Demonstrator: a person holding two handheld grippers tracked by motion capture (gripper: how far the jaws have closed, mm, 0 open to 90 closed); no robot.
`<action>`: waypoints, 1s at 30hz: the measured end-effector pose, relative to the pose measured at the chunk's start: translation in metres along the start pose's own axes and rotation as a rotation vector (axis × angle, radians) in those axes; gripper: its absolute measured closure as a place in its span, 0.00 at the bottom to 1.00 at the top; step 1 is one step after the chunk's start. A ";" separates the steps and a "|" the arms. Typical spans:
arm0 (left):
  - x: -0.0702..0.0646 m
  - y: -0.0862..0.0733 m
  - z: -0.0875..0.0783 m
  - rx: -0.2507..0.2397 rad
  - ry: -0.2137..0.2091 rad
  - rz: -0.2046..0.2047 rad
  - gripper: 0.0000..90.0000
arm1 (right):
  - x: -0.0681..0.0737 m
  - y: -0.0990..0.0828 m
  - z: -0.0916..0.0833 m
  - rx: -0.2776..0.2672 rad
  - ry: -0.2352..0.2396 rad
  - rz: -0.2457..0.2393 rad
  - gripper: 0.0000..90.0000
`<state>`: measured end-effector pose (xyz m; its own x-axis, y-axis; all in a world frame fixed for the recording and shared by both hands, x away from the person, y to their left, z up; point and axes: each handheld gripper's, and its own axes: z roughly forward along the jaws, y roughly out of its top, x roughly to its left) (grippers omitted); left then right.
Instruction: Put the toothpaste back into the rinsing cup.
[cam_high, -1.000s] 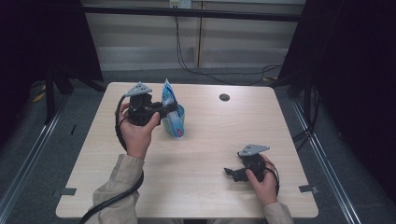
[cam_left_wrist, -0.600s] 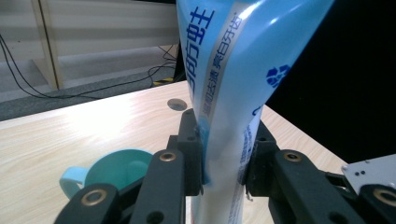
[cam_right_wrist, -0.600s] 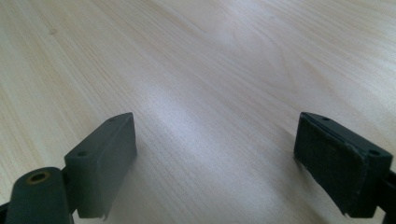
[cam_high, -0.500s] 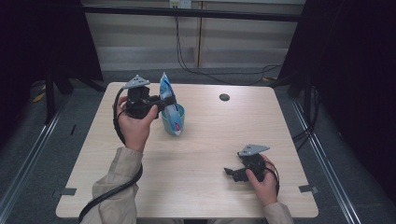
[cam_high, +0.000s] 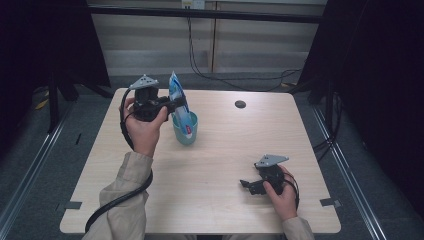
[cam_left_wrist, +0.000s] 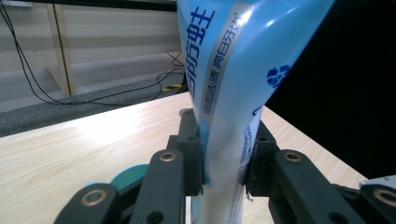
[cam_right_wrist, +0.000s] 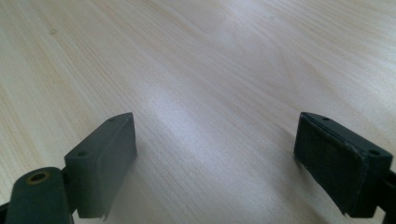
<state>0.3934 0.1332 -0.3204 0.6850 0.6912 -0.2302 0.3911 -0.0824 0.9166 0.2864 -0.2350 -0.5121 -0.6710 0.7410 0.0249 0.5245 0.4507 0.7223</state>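
Note:
A blue and white toothpaste tube (cam_high: 177, 97) stands upright with its lower end inside a teal cup (cam_high: 185, 131) on the table's far left. My left gripper (cam_high: 176, 106) is shut on the tube's middle, just above the cup's rim. In the left gripper view both black jaws press the tube (cam_left_wrist: 223, 107) from either side, and a bit of the teal cup (cam_left_wrist: 127, 176) shows below. My right gripper (cam_high: 245, 184) rests low on the table near the front right, open. In the right gripper view its jaws stand wide apart over bare wood (cam_right_wrist: 219, 93).
A small dark round disc (cam_high: 240, 104) lies at the far right of the light wooden table (cam_high: 220, 150). Dark curtains and metal rails flank the table. Cables hang behind the far edge.
The left hand has carried the tube slightly left and toward the far edge, holding it upright in the cup. The right hand has stayed put.

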 end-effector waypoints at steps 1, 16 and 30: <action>0.001 0.000 0.000 -0.002 0.002 0.001 0.81 | 0.000 0.000 0.000 0.000 0.000 0.000 0.14; 0.007 0.008 0.005 -0.019 0.013 0.002 0.81 | 0.000 0.000 0.000 -0.001 0.000 -0.001 0.14; 0.015 0.012 0.010 -0.019 0.033 0.003 0.81 | 0.000 0.000 0.000 -0.001 0.001 -0.001 0.14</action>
<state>0.4143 0.1350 -0.3162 0.6653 0.7145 -0.2165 0.3770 -0.0713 0.9235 0.2863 -0.2349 -0.5122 -0.6719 0.7402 0.0245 0.5234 0.4512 0.7229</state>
